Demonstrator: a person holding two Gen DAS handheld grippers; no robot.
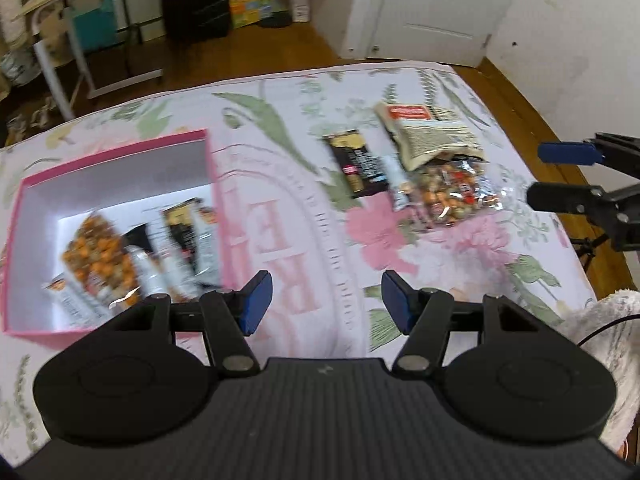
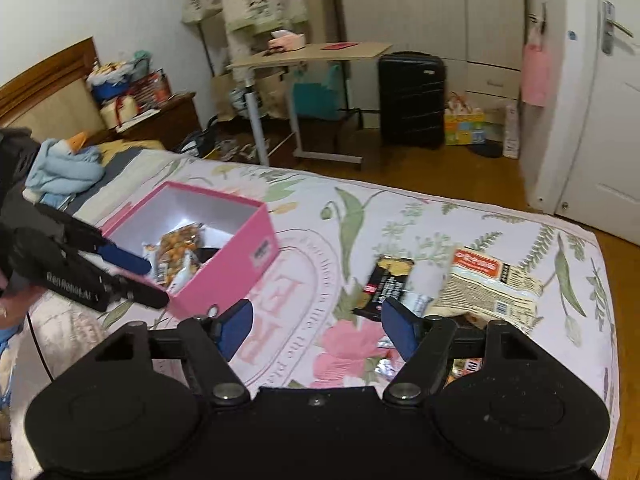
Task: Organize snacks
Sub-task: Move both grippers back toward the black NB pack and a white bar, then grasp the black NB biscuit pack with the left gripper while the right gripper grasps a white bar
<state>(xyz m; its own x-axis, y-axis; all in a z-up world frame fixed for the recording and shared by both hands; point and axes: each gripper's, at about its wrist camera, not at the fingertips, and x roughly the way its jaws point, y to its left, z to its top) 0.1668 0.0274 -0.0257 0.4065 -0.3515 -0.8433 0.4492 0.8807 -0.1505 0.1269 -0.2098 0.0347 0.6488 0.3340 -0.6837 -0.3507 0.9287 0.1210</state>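
Note:
A pink box [image 1: 212, 168] with a white inside sits on the floral bedspread at the left; several snack packs [image 1: 100, 264] lie in it. It also shows in the right wrist view [image 2: 240, 248]. To its right lie a black snack bar [image 1: 358, 164], a thin white stick pack [image 1: 398, 184], a clear bag of mixed nuts [image 1: 452, 192] and a beige bag [image 1: 432, 136]. My left gripper [image 1: 326, 300] is open and empty, just right of the box. My right gripper [image 2: 316, 324] is open and empty, above the bedspread near the black bar [image 2: 386, 284] and the beige bag [image 2: 488, 284].
The floral bedspread [image 1: 304, 216] covers the bed; its far edge drops to a wooden floor. Beyond stand a small desk [image 2: 312, 56], a black suitcase [image 2: 412, 100] and a white door [image 2: 596, 120]. Blue clothing [image 2: 64, 168] lies near the bed's head.

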